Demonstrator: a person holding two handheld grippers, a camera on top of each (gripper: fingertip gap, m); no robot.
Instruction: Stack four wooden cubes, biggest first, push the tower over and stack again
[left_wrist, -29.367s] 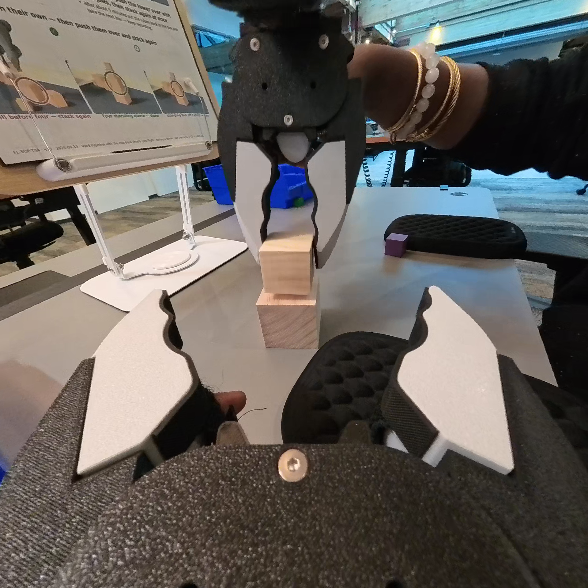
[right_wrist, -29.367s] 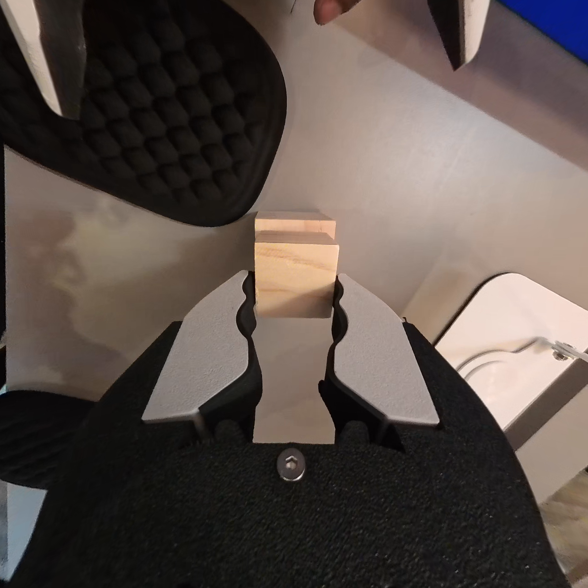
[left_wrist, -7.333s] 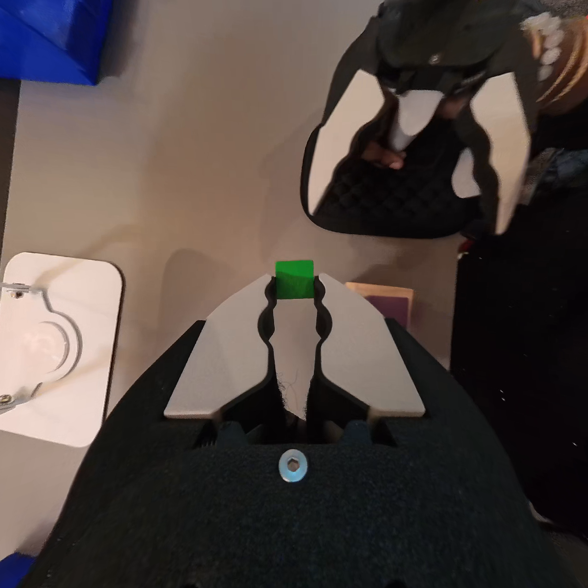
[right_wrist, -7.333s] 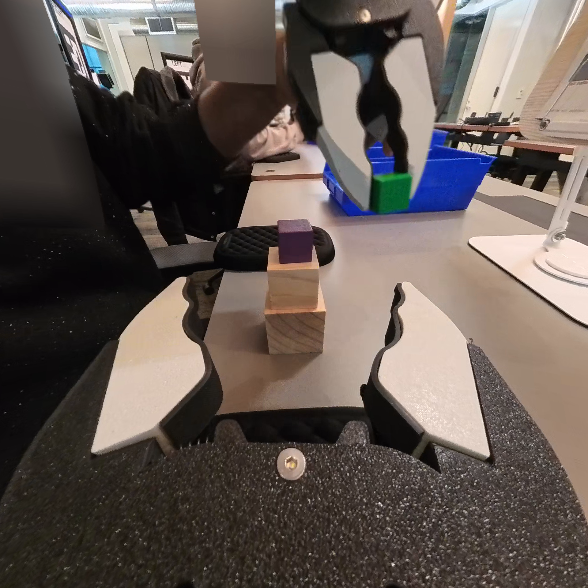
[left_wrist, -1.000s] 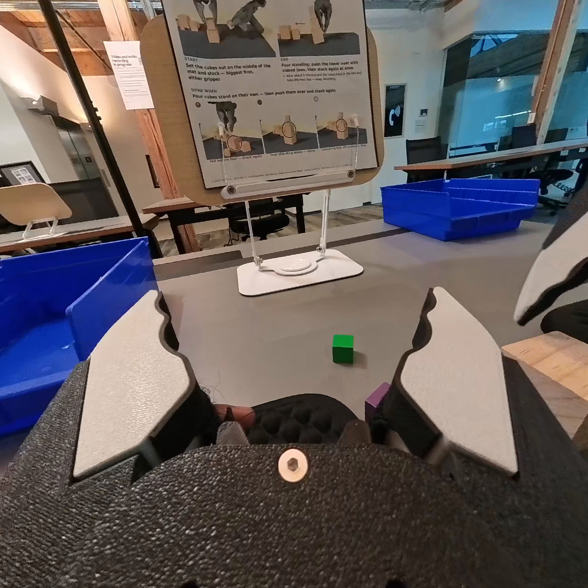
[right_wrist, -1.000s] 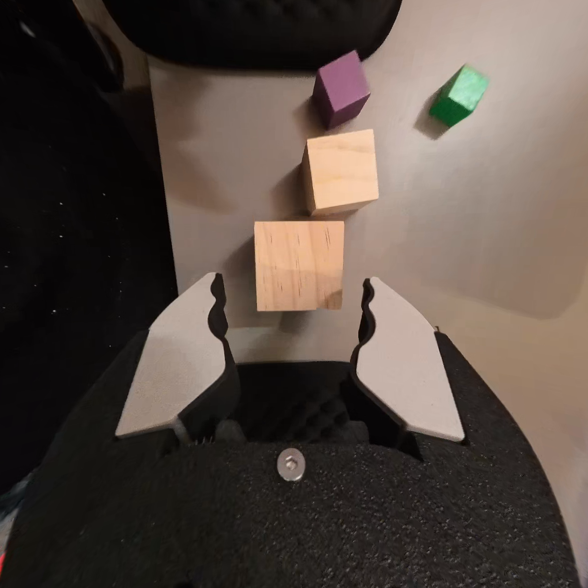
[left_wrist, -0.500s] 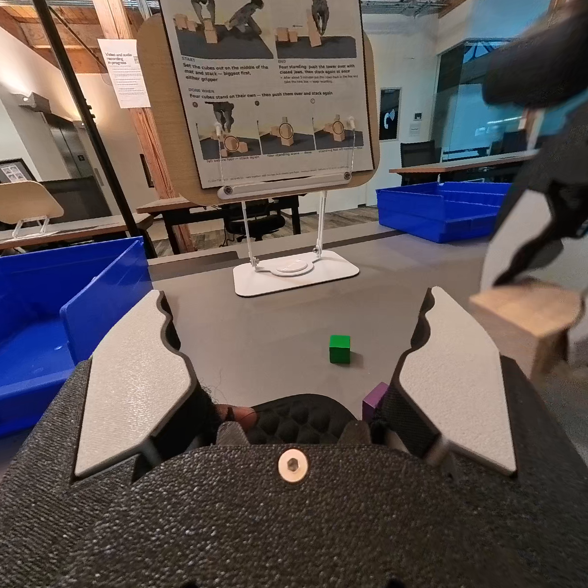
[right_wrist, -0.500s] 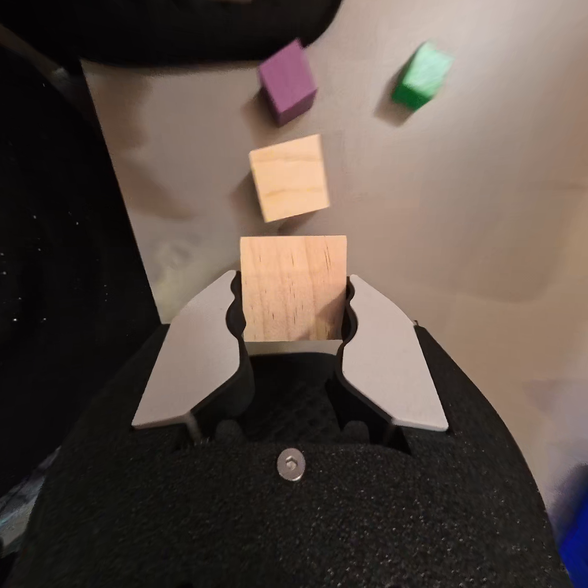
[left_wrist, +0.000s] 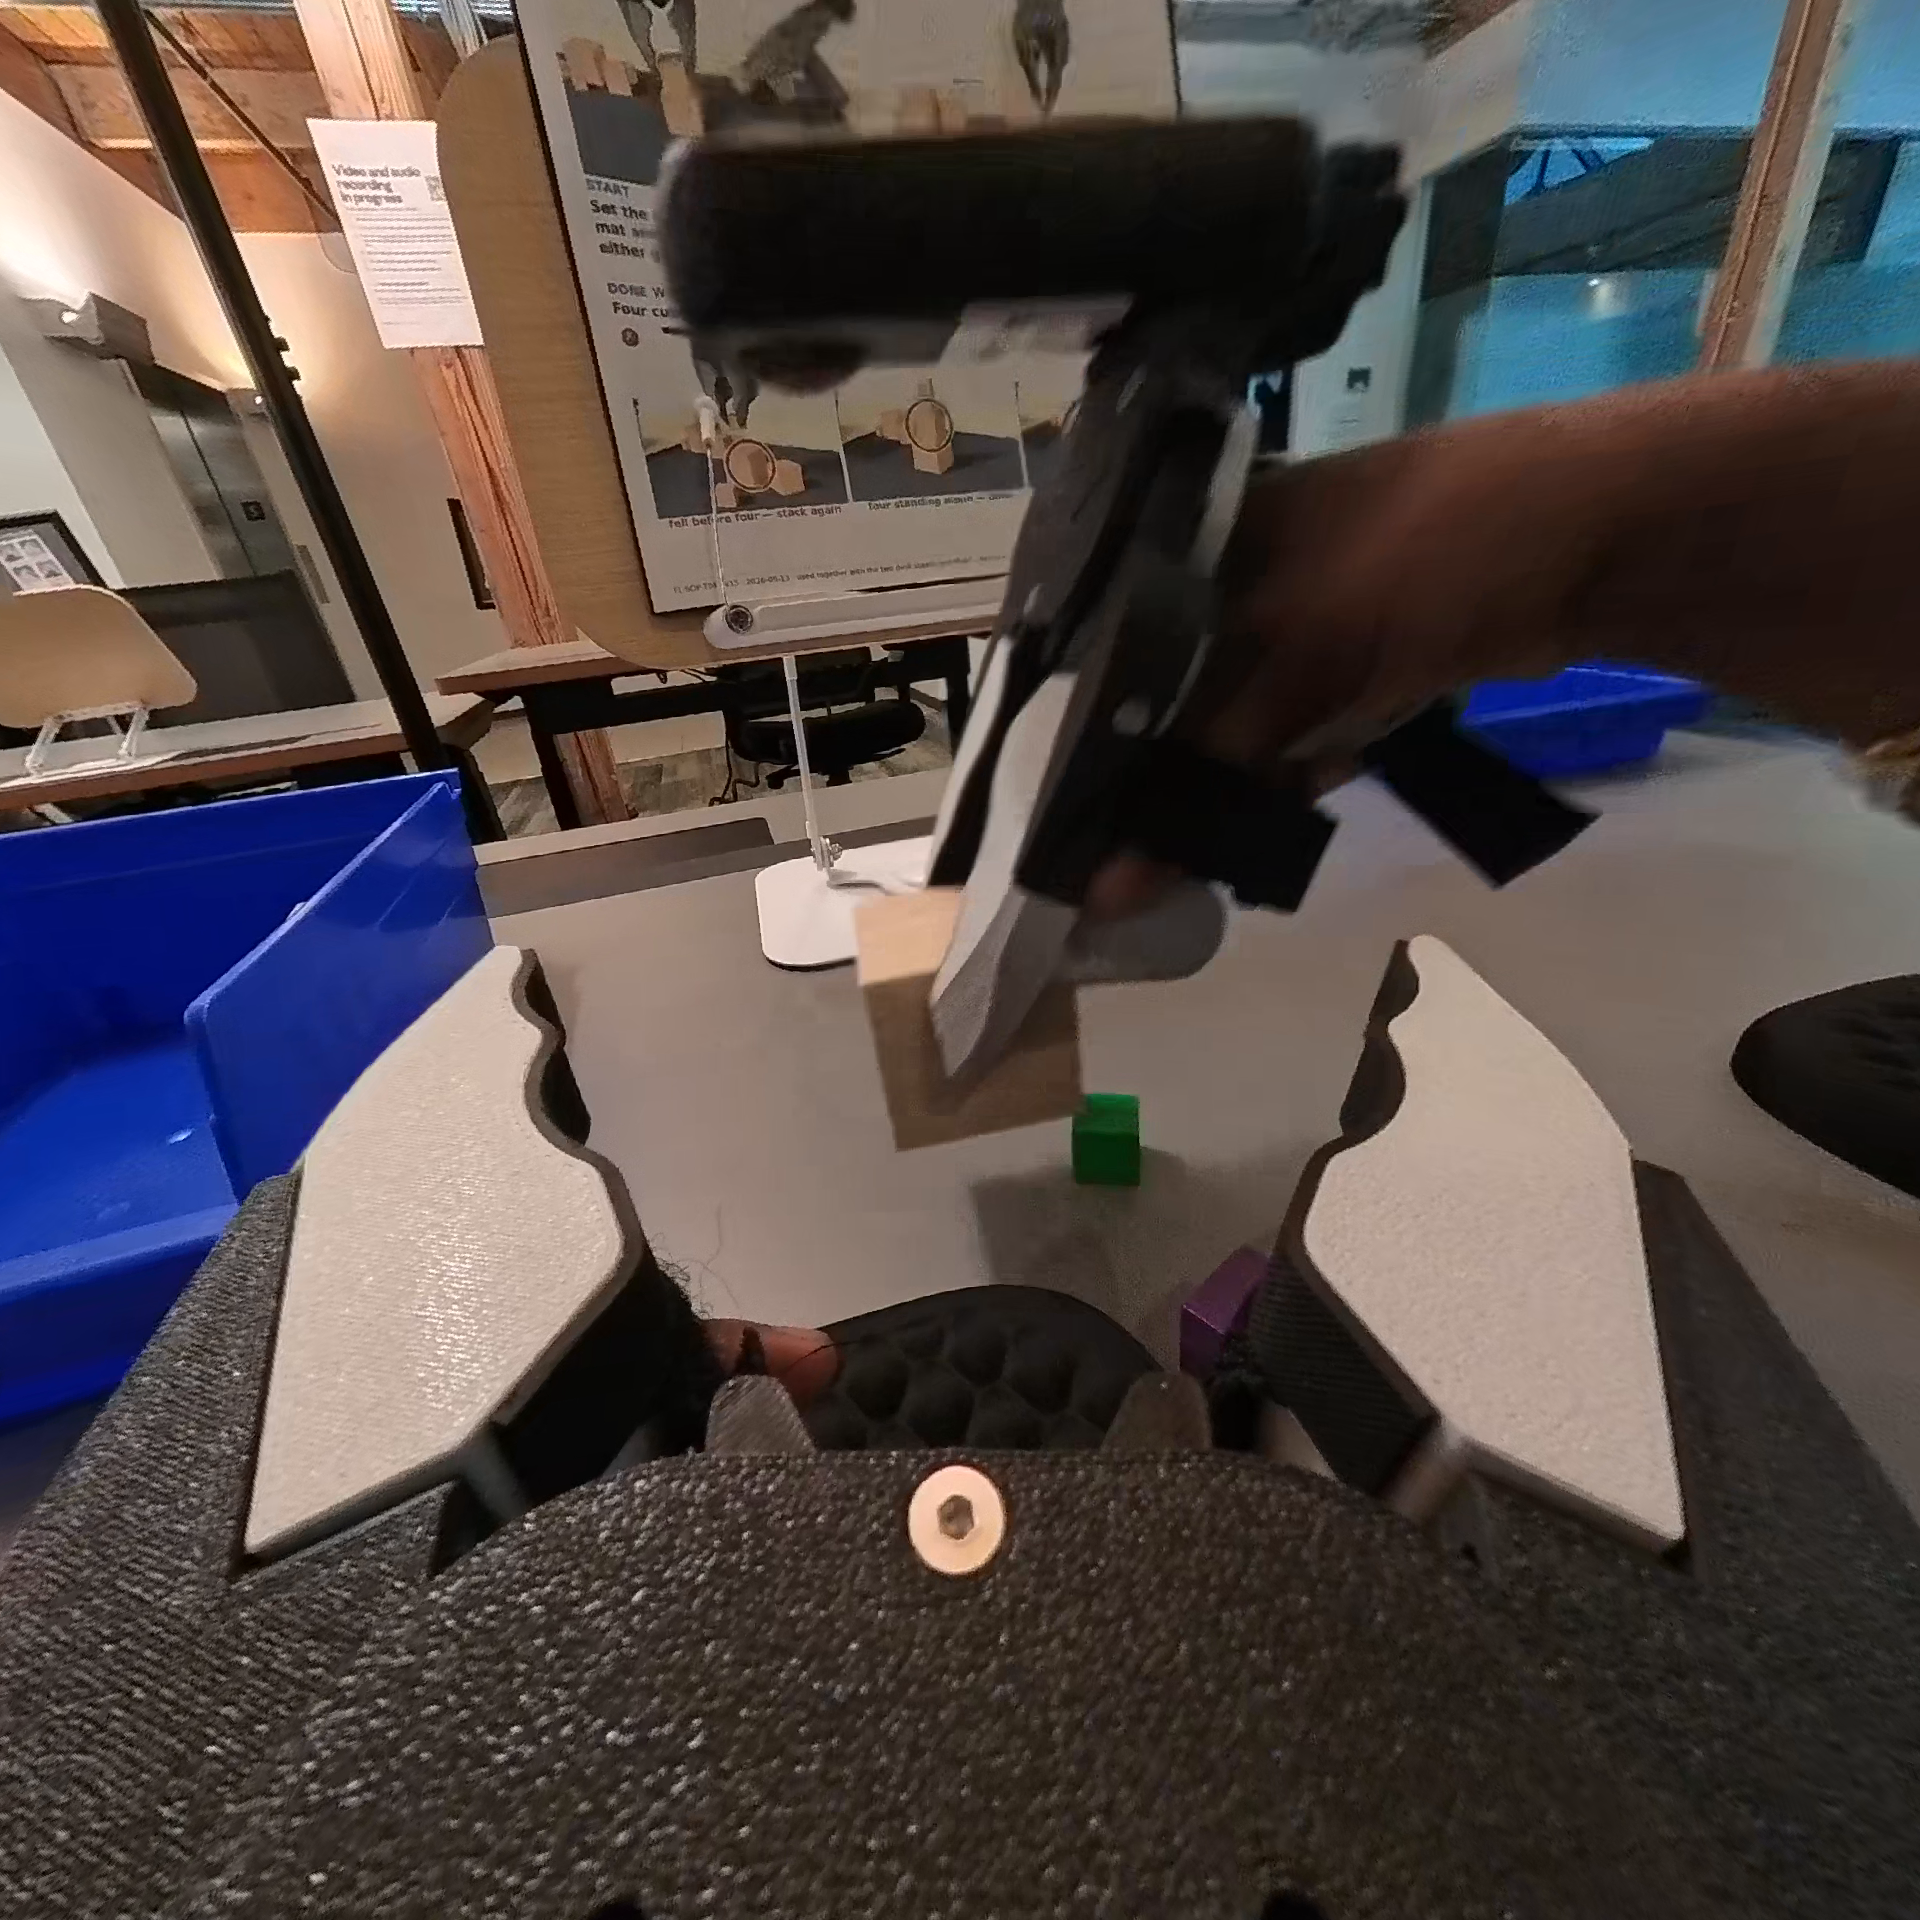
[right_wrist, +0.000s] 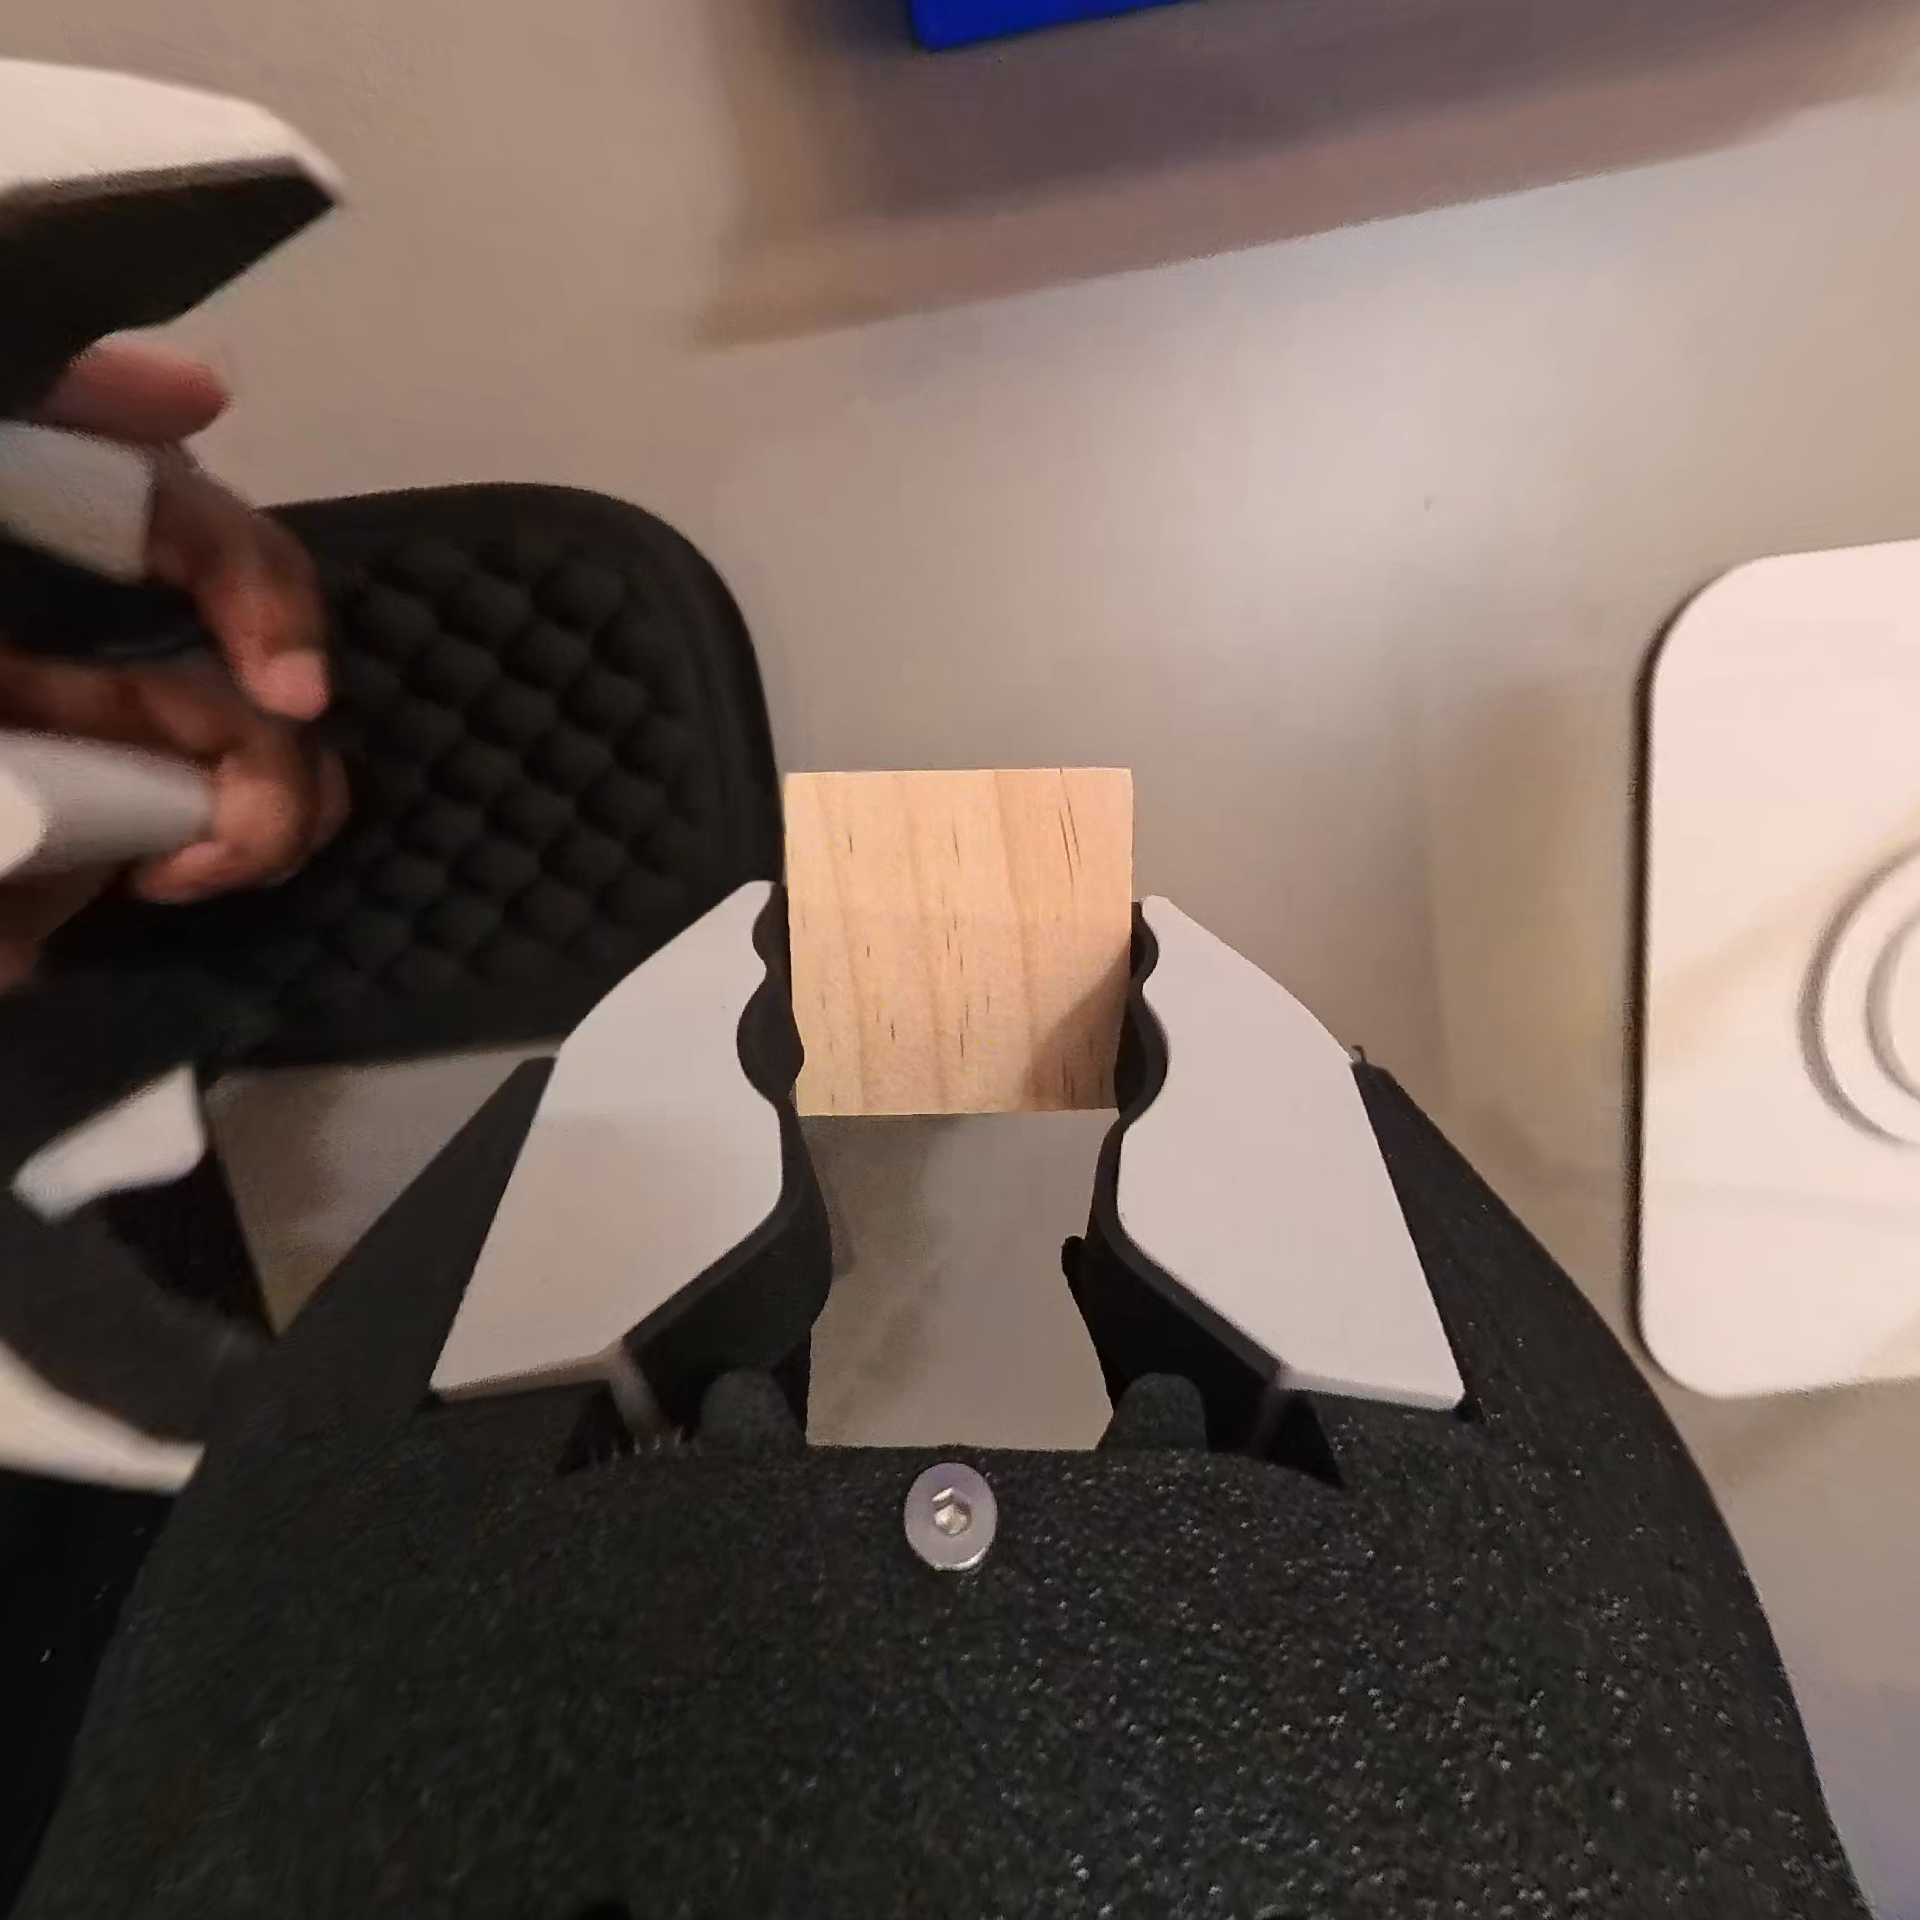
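Note:
My right gripper (right_wrist: 958, 914) is shut on a large plain wooden cube (right_wrist: 958, 935), both pads pressed on its sides, and holds it above the grey table (right_wrist: 1351, 520). In the left wrist view the same cube (left_wrist: 914, 1039) hangs in that gripper (left_wrist: 997, 997) in the air over the table. My left gripper (left_wrist: 961, 997) is wide open and empty, low over a black dimpled pad (left_wrist: 977, 1371). A small green cube (left_wrist: 1104, 1140) and a purple cube (left_wrist: 1221, 1322) lie on the table just ahead of it.
A white stand base (right_wrist: 1787, 966) lies to the right of the held cube, a black dimpled pad (right_wrist: 520, 748) to its left. A blue bin (left_wrist: 156, 1039) stands at the left, another (left_wrist: 1579, 717) far right. A sign board on a stand (left_wrist: 831, 416) is behind.
My right gripper closed on the large wooden cube, lifted it off the table and swung it left, in front of my left gripper. My left gripper stayed open and still.

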